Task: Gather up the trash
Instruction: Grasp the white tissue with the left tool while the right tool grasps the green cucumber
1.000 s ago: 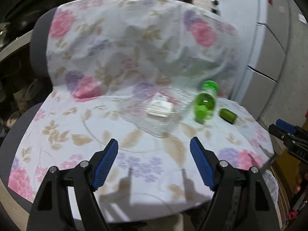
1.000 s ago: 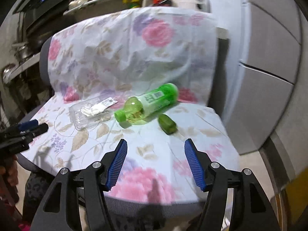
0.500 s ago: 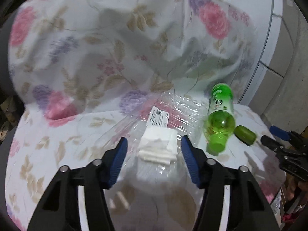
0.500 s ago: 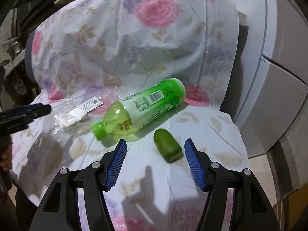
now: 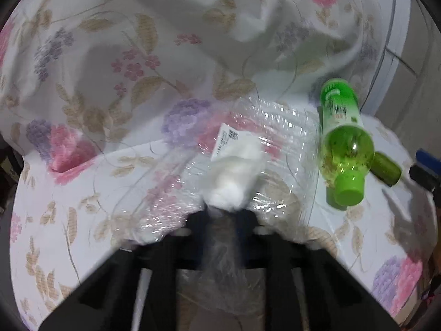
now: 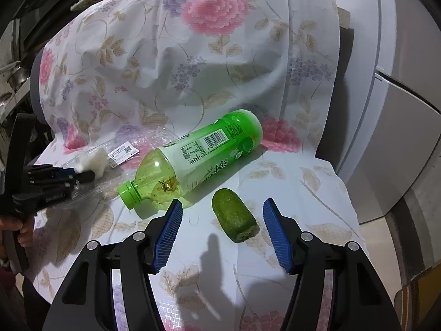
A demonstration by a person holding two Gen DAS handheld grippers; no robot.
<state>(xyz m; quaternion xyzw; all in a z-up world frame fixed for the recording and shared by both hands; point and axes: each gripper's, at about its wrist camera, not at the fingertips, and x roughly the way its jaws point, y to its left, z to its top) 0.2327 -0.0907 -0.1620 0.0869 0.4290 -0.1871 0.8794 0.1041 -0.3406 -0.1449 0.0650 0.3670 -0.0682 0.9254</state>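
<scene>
Left gripper (image 5: pixel 222 216) clenched on clear plastic wrapper (image 5: pixel 275 143): light, crinkly, slippery. Right gripper (image 6: pixel 222 231) released, straddling small green fruit (image 6: pixel 233 214): firm; take across middle.

At lower centre, the left gripper (image 5: pixel 223 215) is closed on a clear plastic wrapper (image 5: pixel 278 143) with white tissue (image 5: pixel 234 176) inside. At right, a green bottle (image 5: pixel 343 143) lies on the floral cloth (image 5: pixel 137 55), a small green object (image 5: pixel 386 167) touching it.
</scene>
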